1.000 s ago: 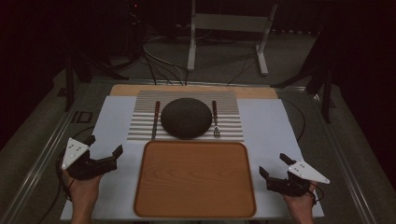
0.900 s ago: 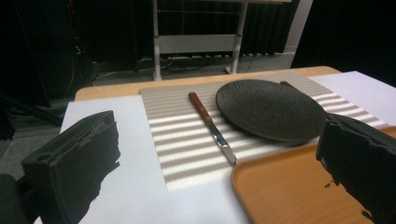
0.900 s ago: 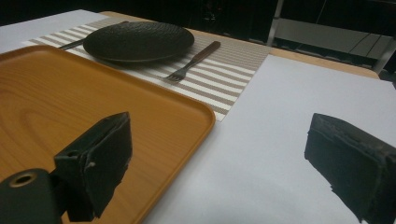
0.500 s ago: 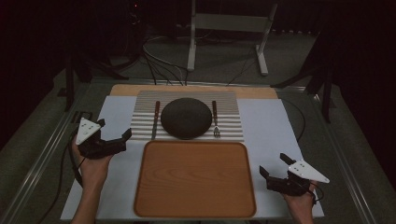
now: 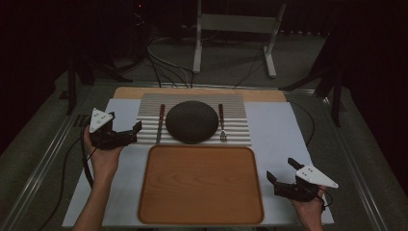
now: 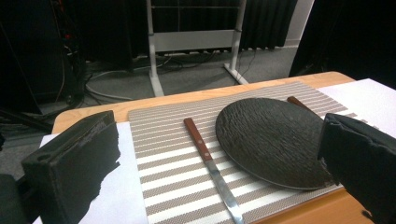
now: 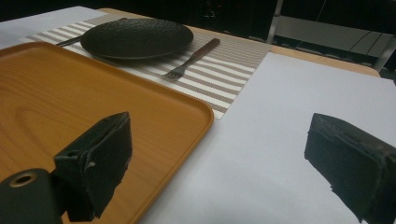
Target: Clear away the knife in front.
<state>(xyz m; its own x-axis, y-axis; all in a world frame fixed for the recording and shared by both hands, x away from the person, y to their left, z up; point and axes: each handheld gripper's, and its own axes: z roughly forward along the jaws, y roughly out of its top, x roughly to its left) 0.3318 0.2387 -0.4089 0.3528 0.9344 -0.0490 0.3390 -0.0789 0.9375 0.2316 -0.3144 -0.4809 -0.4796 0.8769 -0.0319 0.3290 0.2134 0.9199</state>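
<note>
Left gripper view shows the wood-handled knife close, mid-frame, beside the rough dark plate; left gripper jaws wide.

You see a dark room. Behind the table stands a white metal frame on a grey floor. Black cables lie there. Black curtains hang behind.

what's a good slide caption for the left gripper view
Open left gripper faces a knife lying beside a dark plate on a striped placemat.
</note>
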